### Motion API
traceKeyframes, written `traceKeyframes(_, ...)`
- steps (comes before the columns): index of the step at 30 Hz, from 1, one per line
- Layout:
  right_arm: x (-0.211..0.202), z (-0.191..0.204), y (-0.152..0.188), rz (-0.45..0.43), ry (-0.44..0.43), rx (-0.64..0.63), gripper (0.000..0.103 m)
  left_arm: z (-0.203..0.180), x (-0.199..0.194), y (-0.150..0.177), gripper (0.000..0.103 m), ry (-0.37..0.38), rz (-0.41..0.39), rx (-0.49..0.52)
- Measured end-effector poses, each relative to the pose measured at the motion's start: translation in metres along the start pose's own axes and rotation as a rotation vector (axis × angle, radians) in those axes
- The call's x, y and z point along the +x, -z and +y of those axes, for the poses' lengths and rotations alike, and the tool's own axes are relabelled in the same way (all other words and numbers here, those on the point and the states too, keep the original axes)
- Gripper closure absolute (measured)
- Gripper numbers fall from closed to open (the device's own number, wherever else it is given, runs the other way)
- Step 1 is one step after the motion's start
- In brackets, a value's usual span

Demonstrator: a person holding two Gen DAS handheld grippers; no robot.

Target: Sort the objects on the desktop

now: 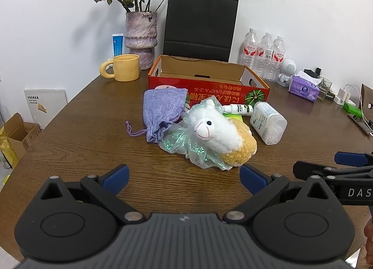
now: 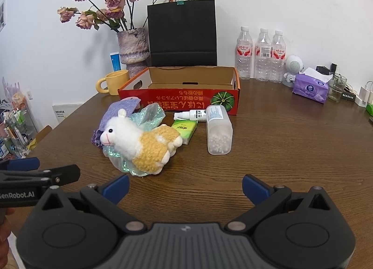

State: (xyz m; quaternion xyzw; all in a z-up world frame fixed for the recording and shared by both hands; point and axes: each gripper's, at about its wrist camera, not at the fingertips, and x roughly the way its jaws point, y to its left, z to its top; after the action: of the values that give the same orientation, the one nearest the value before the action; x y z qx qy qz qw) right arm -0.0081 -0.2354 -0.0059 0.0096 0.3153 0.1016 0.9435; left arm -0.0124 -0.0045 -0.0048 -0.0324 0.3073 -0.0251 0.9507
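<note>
Desktop objects lie clustered mid-table (image 1: 93, 143) before a red cardboard box (image 1: 209, 89), which stands open and shows only bare cardboard inside. At far left, a yellow mug (image 1: 124, 67) sits beside a mottled purple vase (image 1: 141, 36) of dried roses, with a black paper bag (image 1: 200, 24) upright against the wall behind the box. In the cluster, a purple drawstring pouch (image 1: 163, 112) lies leftmost, its cord trailing toward the near side. Just right of it, a white-and-yellow plush alpaca (image 1: 221, 133) rests on its side atop crinkled iridescent wrap (image 1: 181, 143), touching the pouch. Beyond the alpaca, a green tissue packet (image 2: 185, 129) lies flat, with a small white spray bottle (image 2: 192, 115) on its side between the packet and the box. A clear container of cotton swabs (image 2: 219, 129) lies on its side at the cluster's right edge, its far end close to the box front. Far right along the wall stand three water bottles (image 2: 262, 54), a small white speaker-like gadget (image 2: 293, 66) and a purple tissue pack (image 2: 311, 88).

My left gripper (image 1: 184, 177) hovers low over the near table edge, its blue pads spread wide and holding nothing. My right gripper (image 2: 185, 186) hangs alongside it, fingers equally wide apart and empty, both pointed toward the alpaca.
</note>
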Motion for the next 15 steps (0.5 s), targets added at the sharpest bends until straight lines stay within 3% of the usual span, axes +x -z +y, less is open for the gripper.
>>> traceKeyframes(15, -0.0048, -0.0002, -0.0048, -0.007, -0.003, 0.0, 0.0, 0.0001, -0.0057, -0.0052, 0.0, -0.002, -0.012, -0.004)
